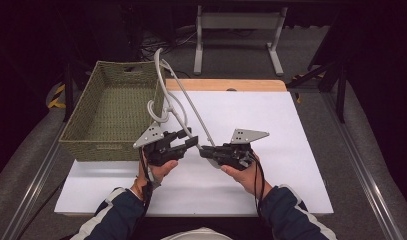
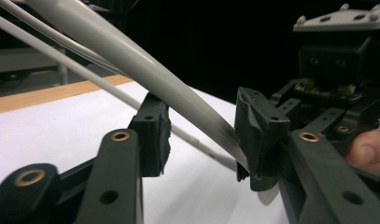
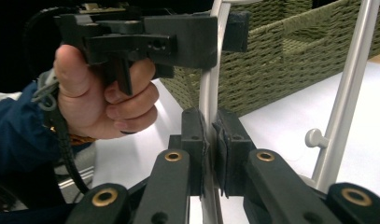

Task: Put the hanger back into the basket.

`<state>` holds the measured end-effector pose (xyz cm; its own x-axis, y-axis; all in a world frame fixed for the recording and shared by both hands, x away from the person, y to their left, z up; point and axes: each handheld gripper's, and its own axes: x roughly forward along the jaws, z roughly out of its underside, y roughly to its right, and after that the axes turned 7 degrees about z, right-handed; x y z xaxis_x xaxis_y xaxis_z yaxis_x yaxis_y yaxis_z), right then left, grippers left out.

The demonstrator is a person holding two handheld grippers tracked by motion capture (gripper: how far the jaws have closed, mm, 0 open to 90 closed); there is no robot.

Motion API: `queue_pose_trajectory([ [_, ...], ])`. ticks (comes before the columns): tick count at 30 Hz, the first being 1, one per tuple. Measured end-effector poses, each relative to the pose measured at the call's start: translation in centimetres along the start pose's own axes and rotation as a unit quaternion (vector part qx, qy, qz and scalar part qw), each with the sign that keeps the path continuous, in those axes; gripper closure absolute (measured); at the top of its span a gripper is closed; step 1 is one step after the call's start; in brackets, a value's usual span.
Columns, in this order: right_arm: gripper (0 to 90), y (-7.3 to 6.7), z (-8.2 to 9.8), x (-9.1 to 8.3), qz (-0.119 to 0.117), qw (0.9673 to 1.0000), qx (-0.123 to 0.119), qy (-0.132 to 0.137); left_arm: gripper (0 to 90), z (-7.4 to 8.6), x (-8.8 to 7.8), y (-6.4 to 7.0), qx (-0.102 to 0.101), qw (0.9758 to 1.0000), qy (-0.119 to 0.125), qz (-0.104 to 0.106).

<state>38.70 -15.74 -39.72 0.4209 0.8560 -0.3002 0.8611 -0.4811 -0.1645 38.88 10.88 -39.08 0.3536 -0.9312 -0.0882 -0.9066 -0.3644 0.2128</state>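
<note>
Right jaws: pressed together on the flat grey band of the hanger [image 3: 207, 116], which stands upright between the pads.
Left jaws: apart, with the hanger's broad grey band running slantwise through the gap; band lies against the far pad in the left gripper view, clear of the near pad.
Right gripper [image 1: 207, 149]: held low over the desk, just right of the basket's near corner, pointing left toward the other tool.
Left gripper [image 1: 191, 141]: raised just off the basket's near right corner, pointing right, tips close to the right gripper's.
Hanger: light grey, thin bars and a curved hook; lower end caught between the two tools, remainder rising up and back along the basket's right wall, top reaching above the basket's far right corner.
Hands: right hand [image 1: 243, 175] and left hand [image 1: 160, 170] each wrapped round a tool's grip, sleeves dark blue with pale trim.
Basket [image 1: 86, 127]: woven, olive green, rectangular, open on top, at the left side of the desk.
Desk [image 1: 271, 165]: white surface, wooden strip along the far edge beyond the basket.
</note>
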Motion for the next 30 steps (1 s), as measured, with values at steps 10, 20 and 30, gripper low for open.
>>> queue_pose_trajectory([
  [10,82.2,-0.3,0.2,0.5,-0.011,0.9999,-0.011,-0.008,71.5,-0.2,-0.2,-0.1,-0.017,0.9988,0.021,0.041],
  [20,69.2,-0.2,0.3,0.6,0.016,0.9995,-0.015,-0.023,81.5,-0.7,0.4,0.7,0.001,0.9996,0.006,0.027],
  [30,45.8,0.4,1.8,-3.7,0.126,0.9858,-0.091,-0.062,81.7,-1.5,0.4,1.0,0.036,0.9992,-0.017,-0.005],
])
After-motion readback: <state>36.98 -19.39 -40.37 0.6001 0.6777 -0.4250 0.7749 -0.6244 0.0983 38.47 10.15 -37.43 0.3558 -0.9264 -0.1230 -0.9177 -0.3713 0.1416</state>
